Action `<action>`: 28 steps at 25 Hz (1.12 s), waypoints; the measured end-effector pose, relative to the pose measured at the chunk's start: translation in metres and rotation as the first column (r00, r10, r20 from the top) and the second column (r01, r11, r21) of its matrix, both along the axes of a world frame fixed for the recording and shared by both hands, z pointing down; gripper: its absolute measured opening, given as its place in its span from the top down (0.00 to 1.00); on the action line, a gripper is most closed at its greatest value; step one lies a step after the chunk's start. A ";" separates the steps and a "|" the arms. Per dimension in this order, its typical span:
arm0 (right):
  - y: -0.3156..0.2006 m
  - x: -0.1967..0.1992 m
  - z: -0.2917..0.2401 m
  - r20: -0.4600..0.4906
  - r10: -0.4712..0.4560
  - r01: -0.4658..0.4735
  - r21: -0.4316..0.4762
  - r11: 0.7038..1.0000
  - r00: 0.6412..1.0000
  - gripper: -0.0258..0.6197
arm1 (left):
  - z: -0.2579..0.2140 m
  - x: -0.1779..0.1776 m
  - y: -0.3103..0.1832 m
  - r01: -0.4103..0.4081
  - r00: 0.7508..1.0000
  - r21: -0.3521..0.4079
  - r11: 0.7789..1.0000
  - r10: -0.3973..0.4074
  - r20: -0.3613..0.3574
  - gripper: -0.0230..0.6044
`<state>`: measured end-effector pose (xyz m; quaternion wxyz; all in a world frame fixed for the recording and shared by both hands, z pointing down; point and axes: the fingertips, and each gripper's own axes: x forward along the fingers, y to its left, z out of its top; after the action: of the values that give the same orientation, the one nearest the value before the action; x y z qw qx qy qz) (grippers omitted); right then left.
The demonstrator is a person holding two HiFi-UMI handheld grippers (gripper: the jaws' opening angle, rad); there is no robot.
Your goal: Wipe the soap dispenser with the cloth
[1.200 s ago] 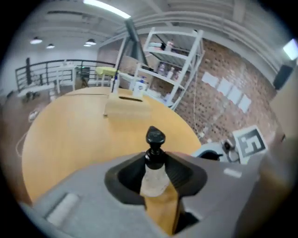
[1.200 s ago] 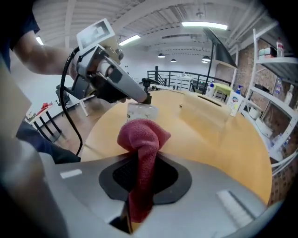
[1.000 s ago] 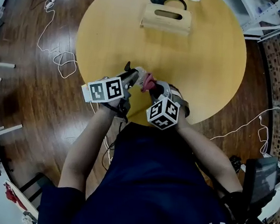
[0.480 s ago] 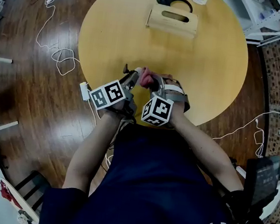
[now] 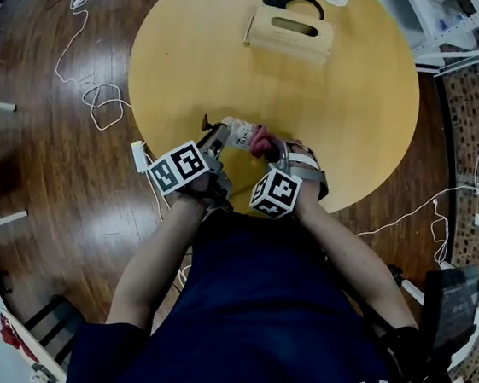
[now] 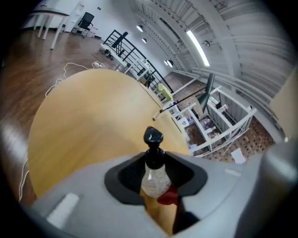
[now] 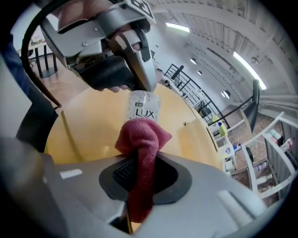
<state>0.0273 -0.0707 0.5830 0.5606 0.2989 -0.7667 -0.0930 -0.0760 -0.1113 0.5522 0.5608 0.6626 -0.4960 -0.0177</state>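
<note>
**Cloth Meets Soap Bottle Over the Worktop's Near Edge**

The soap dispenser (image 5: 239, 132), a clear bottle with a black pump and a label reading LUX, sits over the near part of the round yellow worktop (image 5: 353, 96), close to the person. The left tool (image 5: 216, 136) is clenched on it: in the left gripper view the bottle's shoulder is pinched between the dark pads, with the pump sticking out past them. The red cloth (image 5: 262, 142) presses against the bottle just below the label. The right tool (image 5: 271, 151) is clamped on that cloth, whose bunched end pokes out ahead of the jaws while the rest hangs down behind. At the far side of the worktop stands a pale wooden box (image 5: 286, 33). A white cable (image 5: 95, 97) loops across the dark wooden floor (image 5: 52, 174) to the left.
</note>
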 end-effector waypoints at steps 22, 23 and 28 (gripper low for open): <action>-0.022 -0.044 -0.025 0.174 -0.014 0.012 0.015 1.000 0.985 0.87 | 0.017 -0.007 0.033 0.035 0.994 -0.075 0.997 -0.043 -0.098 0.75; -0.018 -0.048 -0.024 0.183 -0.028 0.026 0.013 1.000 0.983 0.87 | 0.020 -0.008 0.035 0.046 0.993 -0.078 0.996 -0.054 -0.106 0.75; -0.022 -0.013 0.013 0.253 0.208 -0.154 -0.219 0.964 0.945 0.87 | 0.026 -0.007 0.050 0.077 0.981 -0.100 0.992 -0.093 -0.168 0.75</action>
<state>0.0139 -0.0924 0.5965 0.4821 0.3217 -0.8112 0.0773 -0.0833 -0.0617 0.5787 0.6307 0.6100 -0.4737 -0.0759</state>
